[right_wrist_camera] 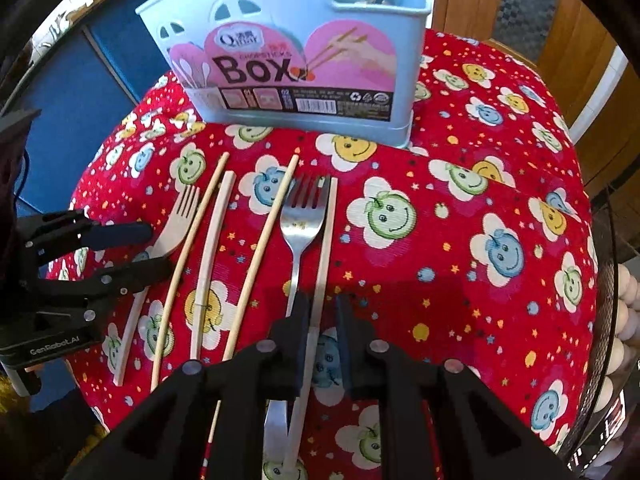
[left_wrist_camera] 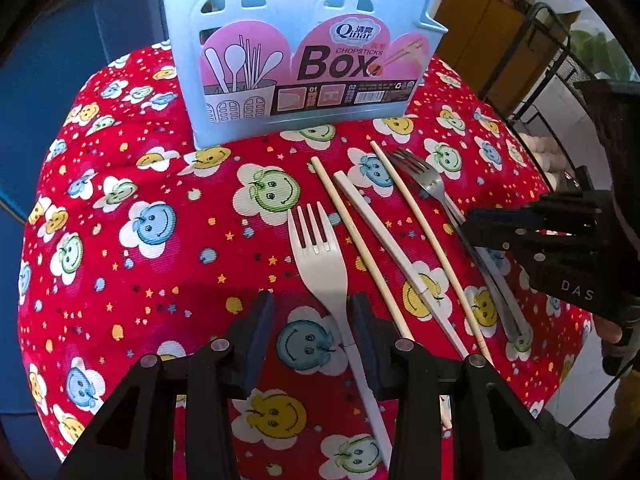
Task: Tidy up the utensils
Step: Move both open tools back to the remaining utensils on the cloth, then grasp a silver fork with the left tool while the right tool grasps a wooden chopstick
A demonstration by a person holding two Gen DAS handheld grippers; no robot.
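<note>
Both grippers are down over a row of utensils on the red smiley-face cloth (left_wrist_camera: 160, 208), with the blue chopsticks box (left_wrist_camera: 296, 40) standing upright at the far edge, well clear of the row.

The left gripper (left_wrist_camera: 314, 312) has its jaws spread apart with nothing gripped yet. The white plastic fork (left_wrist_camera: 320, 256) has its neck sitting between the fingers, close against the right-hand one. Looks like the step in hand is grabbing that fork.

The right gripper (right_wrist_camera: 322, 312) is open too, jaws parted around the handles of the metal fork (right_wrist_camera: 300, 220) and the long white stick (right_wrist_camera: 326, 240) lying right beside it. Can't tell which one it's meant to take, since both run in under the fingers.

In between lie two bamboo chopsticks (right_wrist_camera: 264, 256) and another white stick (right_wrist_camera: 212, 248), all roughly parallel and close together.

To do it well, the left one probably wants to shift so the fork neck is centred, then close on the narrow part, not the wide head. The nearest chopstick (left_wrist_camera: 356, 248) lies just beside that right finger, so it could get nudged or pinched along. On the right side, best to separate the fork from the stick before squeezing, or both may come up and slip. Soft cloth means thin handles may sink a bit, so go low.
</note>
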